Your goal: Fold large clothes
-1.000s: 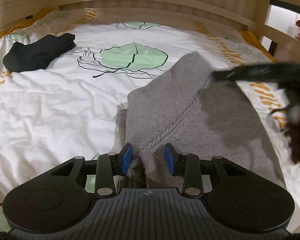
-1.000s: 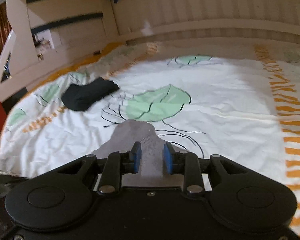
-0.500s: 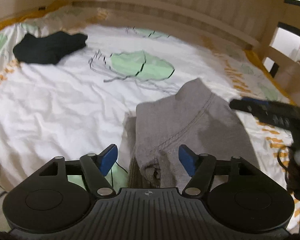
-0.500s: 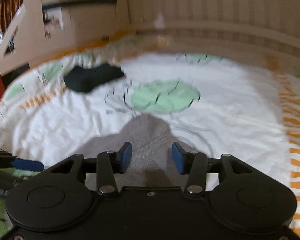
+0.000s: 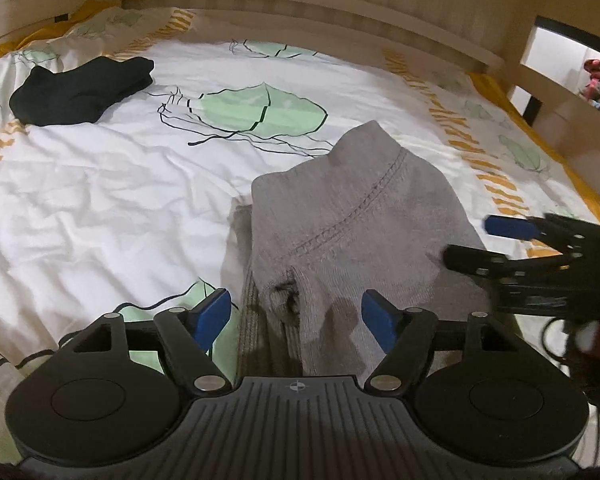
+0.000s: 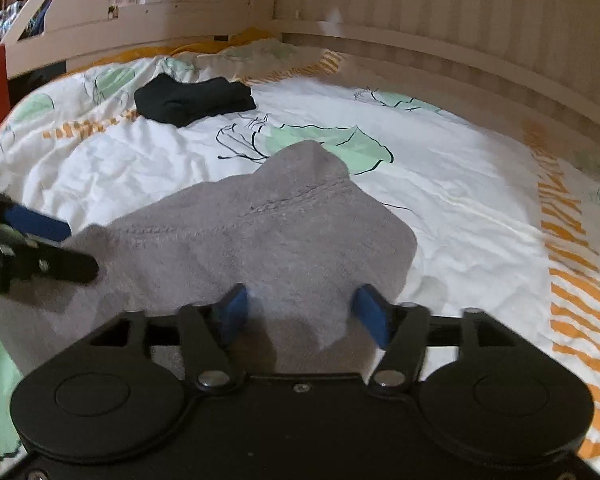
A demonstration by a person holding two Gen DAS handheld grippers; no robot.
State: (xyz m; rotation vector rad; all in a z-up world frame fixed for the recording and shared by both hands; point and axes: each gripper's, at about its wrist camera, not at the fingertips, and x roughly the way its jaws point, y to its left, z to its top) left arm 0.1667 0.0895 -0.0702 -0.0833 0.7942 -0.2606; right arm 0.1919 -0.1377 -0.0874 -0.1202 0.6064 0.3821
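Observation:
A folded grey garment (image 5: 352,220) lies on the bed, its stitched seam facing up; it also shows in the right wrist view (image 6: 260,232). My left gripper (image 5: 296,316) is open at the garment's near left edge, with the cloth lying loose between its jaws. My right gripper (image 6: 304,312) is open over the garment's near right edge. In the left wrist view the right gripper (image 5: 476,240) shows at the garment's right side. In the right wrist view the left gripper (image 6: 68,244) shows at the left edge.
A folded black garment (image 5: 80,88) lies at the far left of the bed, also in the right wrist view (image 6: 192,100). The bedspread (image 5: 100,184) is white with green leaves and orange stripes. A wooden bed rail (image 5: 300,12) runs along the far side.
Both grippers were shut on the grey garment a second ago and have opened wide, letting it go. The garment now lies loose on the bed.

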